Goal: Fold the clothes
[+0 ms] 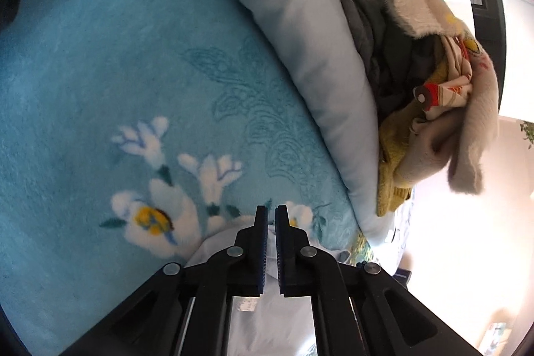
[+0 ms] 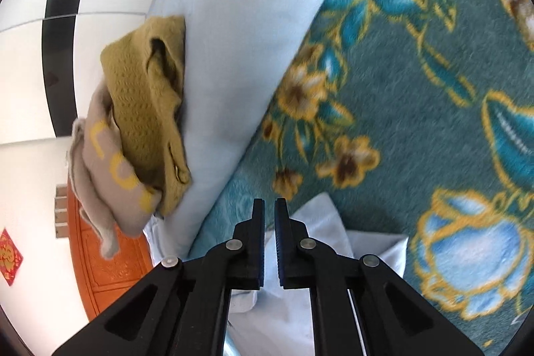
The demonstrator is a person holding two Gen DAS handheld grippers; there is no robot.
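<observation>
Both the left gripper [image 1: 271, 216] and right gripper [image 2: 269, 209] have jaws closed on the pale blue garment [image 2: 320, 222], probably to spread it on the bed's floral blanket [image 1: 83, 72], near the pillow [image 1: 293, 39].

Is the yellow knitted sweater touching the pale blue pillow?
Touching. The right wrist view shows the yellow knitted sweater pressed against the side of the pale blue pillow, no gap between them along its edge.
</observation>
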